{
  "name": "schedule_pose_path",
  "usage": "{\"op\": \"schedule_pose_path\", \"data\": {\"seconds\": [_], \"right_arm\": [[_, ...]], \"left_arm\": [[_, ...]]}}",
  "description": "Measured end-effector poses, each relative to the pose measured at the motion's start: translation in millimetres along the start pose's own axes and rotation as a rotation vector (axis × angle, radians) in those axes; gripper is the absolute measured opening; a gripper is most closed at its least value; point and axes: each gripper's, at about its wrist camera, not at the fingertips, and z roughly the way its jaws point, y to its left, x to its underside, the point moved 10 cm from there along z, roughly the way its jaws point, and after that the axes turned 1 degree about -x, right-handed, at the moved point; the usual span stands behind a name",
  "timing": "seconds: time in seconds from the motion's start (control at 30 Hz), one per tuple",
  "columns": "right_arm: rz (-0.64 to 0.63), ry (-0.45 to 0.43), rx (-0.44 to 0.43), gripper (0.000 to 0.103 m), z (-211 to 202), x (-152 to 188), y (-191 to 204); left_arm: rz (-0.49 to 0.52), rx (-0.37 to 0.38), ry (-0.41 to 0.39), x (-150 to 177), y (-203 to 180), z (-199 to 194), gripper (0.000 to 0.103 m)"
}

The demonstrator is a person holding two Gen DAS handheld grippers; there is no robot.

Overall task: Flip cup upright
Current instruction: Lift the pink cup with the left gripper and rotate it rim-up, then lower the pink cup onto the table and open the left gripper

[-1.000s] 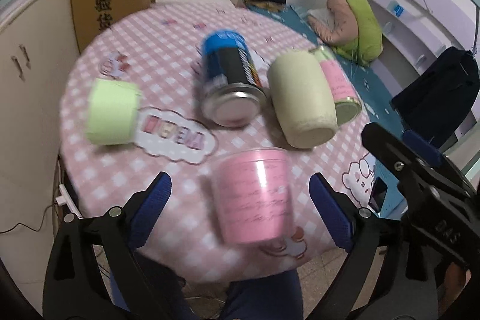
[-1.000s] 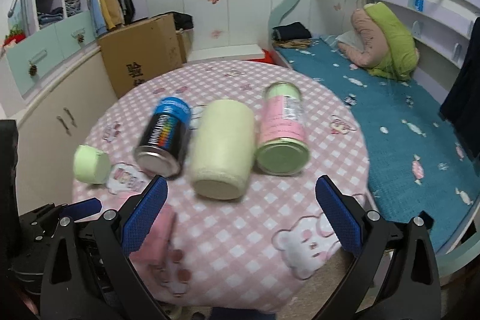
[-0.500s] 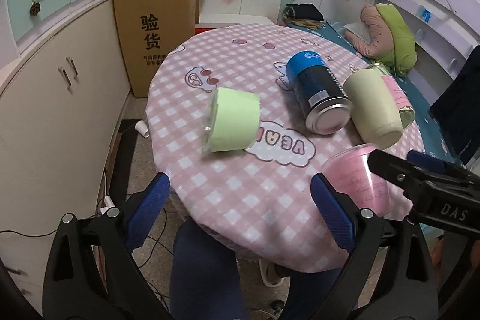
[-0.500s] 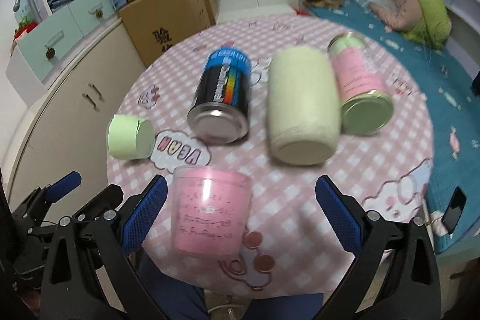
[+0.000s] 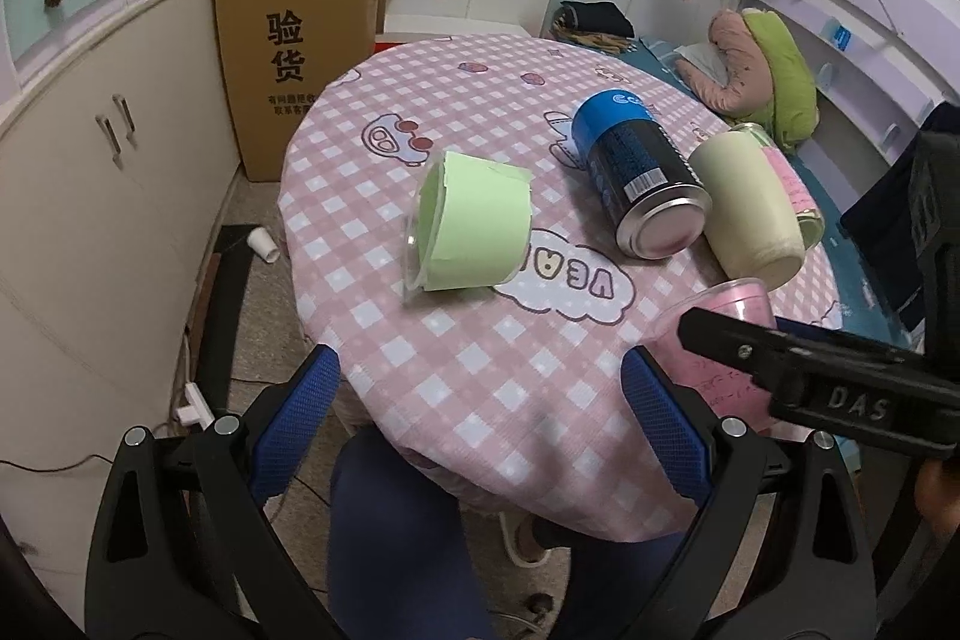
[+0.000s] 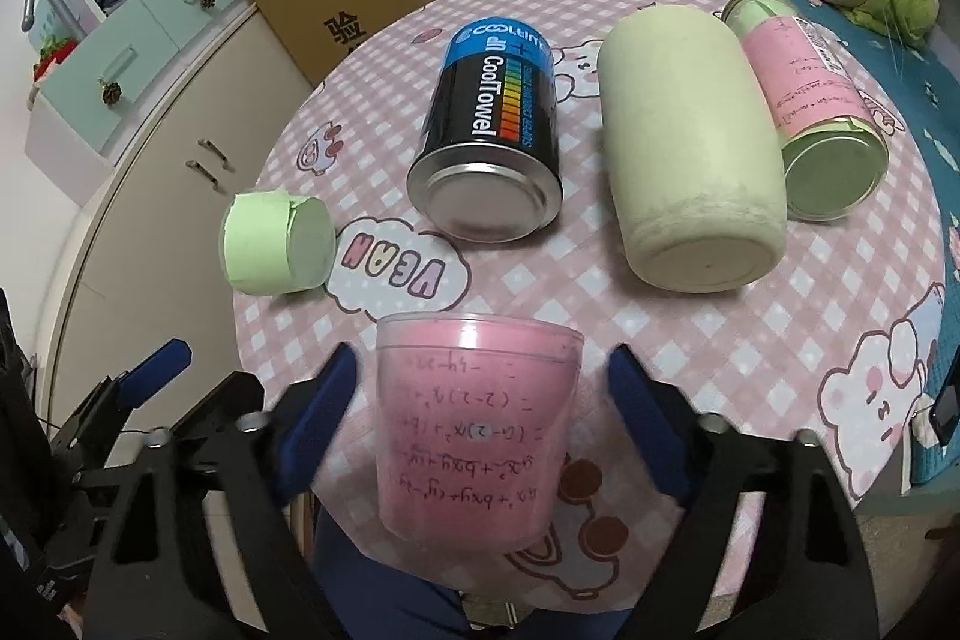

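A pink cup with handwriting on it lies on its side at the near edge of the round table, mouth toward me. My right gripper is open, one finger on each side of the cup with gaps to both. The pink cup also shows at the right in the left wrist view, partly hidden by the right gripper's finger. A green cup lies on its side at the table's left. My left gripper is open and empty, below the table's near edge.
A blue-black can, a cream cup and a pink-labelled jar lie on their sides across the checked tablecloth. A cardboard box and cabinets stand to the left. A bed is at the right.
My right gripper has come in around the pink cup, its fingers narrower than before. My left gripper has drawn back and left, away from the pink cup, facing the green cup.
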Motion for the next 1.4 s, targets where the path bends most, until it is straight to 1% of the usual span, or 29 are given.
{"op": "schedule_pose_path", "data": {"seconds": [0.03,0.13,0.23,0.37,0.53,0.9,0.97,1.03,1.1,1.27,1.4], "right_arm": [[-0.003,-0.001,-0.004,0.066,0.0,0.4,1.1],[-0.031,-0.017,0.005,0.066,-4.8,-0.4,4.3],[-0.069,-0.057,0.021,0.066,-14.4,-2.0,9.7],[-0.13,-0.116,0.092,0.066,-26.4,-4.8,11.8],[-0.165,-0.148,0.141,0.066,-27.4,-4.0,9.3],[-0.125,-0.152,0.107,0.067,-36.8,7.4,7.3],[-0.12,-0.163,0.102,0.068,-42.3,8.9,7.1],[-0.116,-0.175,0.103,0.073,-46.2,9.0,6.1],[-0.111,-0.196,0.096,0.074,-53.0,9.1,5.3],[-0.111,-0.235,0.094,0.074,-70.0,14.7,2.2],[-0.126,-0.281,0.126,0.075,-88.6,18.1,-3.1]], "left_arm": [[-0.005,0.007,0.001,-0.4,-0.1,0.1,0.095],[-0.016,0.01,-0.002,-1.3,0.9,-0.9,0.095],[-0.024,0.012,-0.009,-2.9,1.1,-3.7,0.095],[-0.025,0.016,-0.019,-3.4,-0.6,-7.6,0.095],[-0.02,0.012,-0.018,-2.1,-3.0,-10.0,0.095],[-0.01,-0.001,-0.023,4.5,-9.0,-19.9,0.095],[-0.013,0.011,-0.032,5.6,-11.4,-24.7,0.095],[-0.019,0.019,-0.043,5.5,-13.6,-29.5,0.095],[-0.016,0.016,-0.053,6.3,-15.8,-34.0,0.095],[0.006,0.021,-0.09,4.9,-28.5,-49.7,0.095],[0.03,0.026,-0.131,1.5,-43.3,-64.4,0.095]]}}
